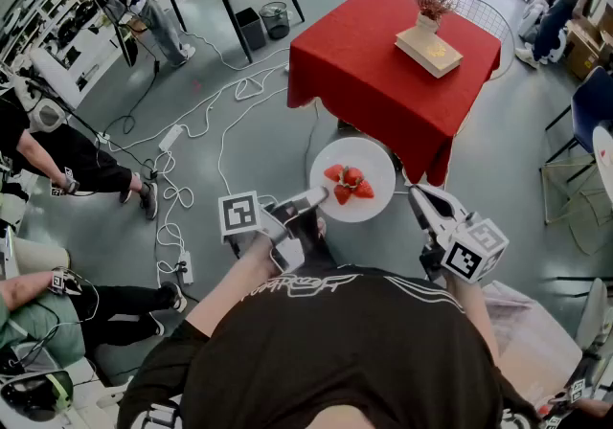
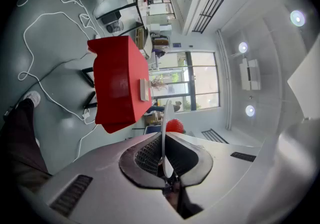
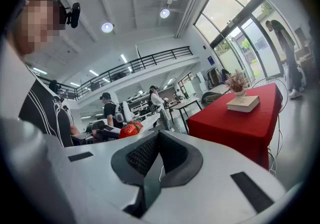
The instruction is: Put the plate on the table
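A white plate (image 1: 356,157) bearing a few strawberries (image 1: 349,181) hangs in the air in front of the table with the red cloth (image 1: 374,73). My left gripper (image 1: 316,197) is shut on the plate's near-left rim. The left gripper view shows the plate edge-on (image 2: 163,123) between the pads, with a strawberry (image 2: 174,126) behind it and the red table (image 2: 117,83) beyond. My right gripper (image 1: 418,193) is shut on nothing, just right of the plate and apart from it. Its own view shows the closed jaws (image 3: 159,140), the strawberries (image 3: 129,129) at left and the table (image 3: 240,118) at right.
On the red table lie a book (image 1: 429,51) and a vase of dried flowers (image 1: 430,6) at its far right. White cables and power strips (image 1: 170,138) trail over the floor at left. People sit at the left edge; chairs (image 1: 584,121) stand at right.
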